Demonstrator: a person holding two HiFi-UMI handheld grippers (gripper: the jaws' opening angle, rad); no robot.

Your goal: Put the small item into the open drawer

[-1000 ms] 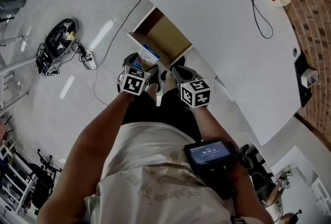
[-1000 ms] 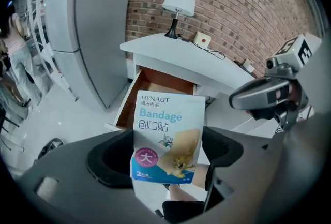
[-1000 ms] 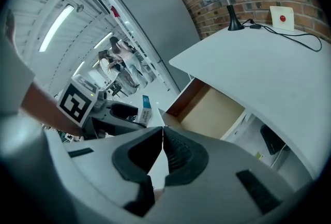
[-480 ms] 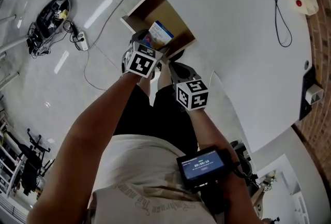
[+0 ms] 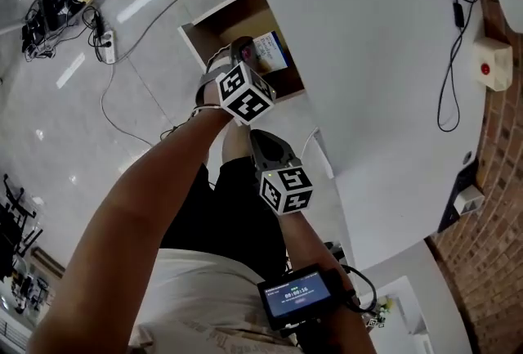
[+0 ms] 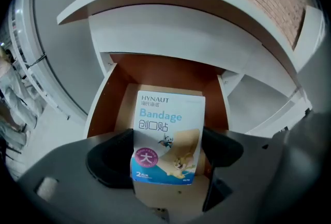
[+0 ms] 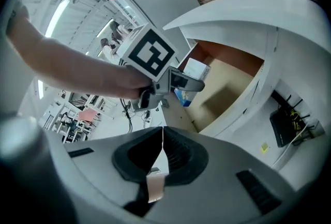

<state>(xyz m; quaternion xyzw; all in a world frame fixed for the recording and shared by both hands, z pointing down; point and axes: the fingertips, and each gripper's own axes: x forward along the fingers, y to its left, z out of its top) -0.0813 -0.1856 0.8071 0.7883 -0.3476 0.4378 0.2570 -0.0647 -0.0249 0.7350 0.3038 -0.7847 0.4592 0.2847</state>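
Since the earlier frames, the bandage box [image 6: 168,124] had travelled with the left gripper [image 6: 166,160] from the drawer's [image 6: 102,109] front lip to over its open inside, with free room towards both side walls. It was a flat white-and-blue carton with a tan cartoon print, held upright and clenched at its lower sides between the dark, rounded jaws. Brown walls and a pale tan floor made up the drawer, which jutted from under the smooth white desk [image 5: 368,58]. The right gripper [image 7: 162,148] hung back by the person's legs, jaws pressed together on nothing.
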